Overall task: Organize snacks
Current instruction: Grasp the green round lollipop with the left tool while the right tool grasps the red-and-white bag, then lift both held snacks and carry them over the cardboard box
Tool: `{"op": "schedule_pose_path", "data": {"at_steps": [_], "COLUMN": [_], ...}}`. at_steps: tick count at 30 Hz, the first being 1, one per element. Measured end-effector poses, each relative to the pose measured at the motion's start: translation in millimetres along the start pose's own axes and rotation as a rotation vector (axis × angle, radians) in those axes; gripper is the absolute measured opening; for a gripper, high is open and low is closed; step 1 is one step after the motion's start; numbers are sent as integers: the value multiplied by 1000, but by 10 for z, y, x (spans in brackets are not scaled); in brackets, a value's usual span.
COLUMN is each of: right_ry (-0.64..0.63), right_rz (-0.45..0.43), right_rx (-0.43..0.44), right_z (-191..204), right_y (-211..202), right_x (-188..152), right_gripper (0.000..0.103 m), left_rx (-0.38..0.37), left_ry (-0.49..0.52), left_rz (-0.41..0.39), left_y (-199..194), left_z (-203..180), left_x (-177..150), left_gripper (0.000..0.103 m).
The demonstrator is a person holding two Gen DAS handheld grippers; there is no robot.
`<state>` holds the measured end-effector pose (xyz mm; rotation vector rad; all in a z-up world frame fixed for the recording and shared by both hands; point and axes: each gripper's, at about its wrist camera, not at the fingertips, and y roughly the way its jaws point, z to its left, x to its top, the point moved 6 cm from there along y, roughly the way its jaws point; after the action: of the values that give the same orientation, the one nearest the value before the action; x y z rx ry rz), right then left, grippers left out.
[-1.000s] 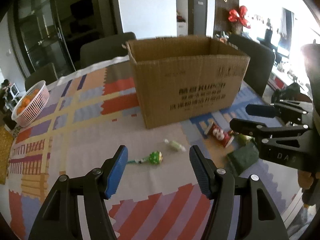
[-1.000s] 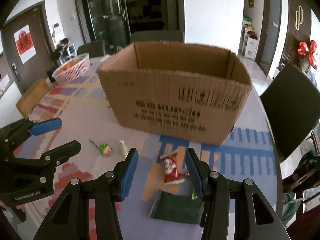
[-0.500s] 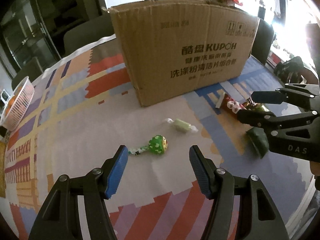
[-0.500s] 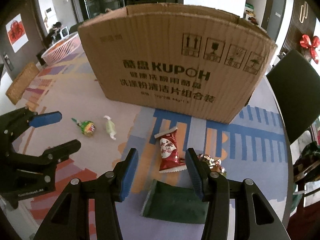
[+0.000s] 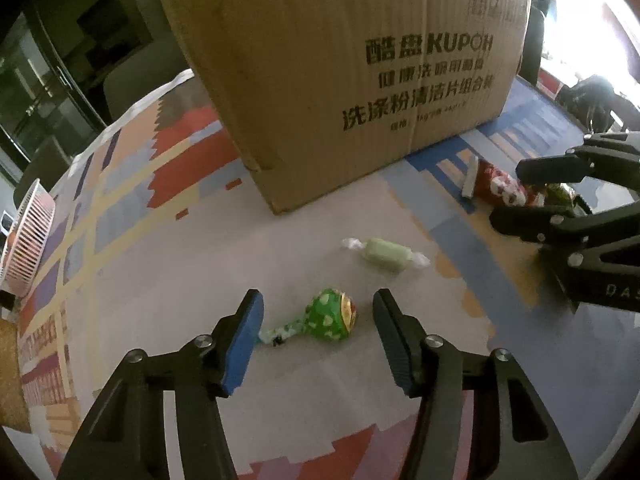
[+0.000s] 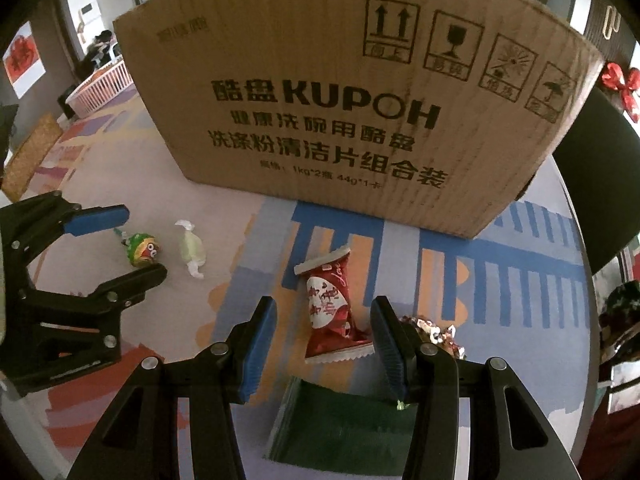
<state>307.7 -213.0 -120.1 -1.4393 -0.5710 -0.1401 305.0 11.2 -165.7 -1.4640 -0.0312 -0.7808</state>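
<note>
Currently left gripper [image 5: 316,316] jaws are closing around the green lollipop [image 5: 330,314], pads not yet touching; right gripper [image 6: 323,322] is held open astride the red packet [image 6: 330,306], both before the cardboard box [image 6: 340,112]. Pads should be seated before lifting.

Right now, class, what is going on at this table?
A person works two handheld grippers over snacks lying in front of a large brown cardboard box. The left gripper, jaws closing, straddles a green-wrapped lollipop without touching it yet. The right gripper sits open around a red foil snack packet. A pale green wrapped candy and a dark green flat packet lie loose on the patterned tablecloth.
</note>
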Motion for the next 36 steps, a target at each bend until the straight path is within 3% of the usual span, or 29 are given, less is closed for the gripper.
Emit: {"op": "schedule_pose_path", "data": {"at_steps": [4,6,14,26,36], "right_ry": [-2,2,5,10,7], "right_rz": [5,10,10,-25,-117], "right_rx": [8,20,55,99,118], "right_z": [8,-5,-29,105,114], "right_y": [56,63,97,-38,-438], "right_x": [37,24,37,6,86], "right_gripper": [48,41,24,23,23], "left_rx": [-52,-75,-88,-94,-105], "left_ry": [-37,-57,-125,-221,-251], "left_rz": [6,11,6,-48,-142], "left_y": [30,37,10,-292,-704], "left_z": [16,9,16,-13,-51], "left_x": [33,41,-23,-55,72], "left_gripper": [36,27,26,26,26]}}
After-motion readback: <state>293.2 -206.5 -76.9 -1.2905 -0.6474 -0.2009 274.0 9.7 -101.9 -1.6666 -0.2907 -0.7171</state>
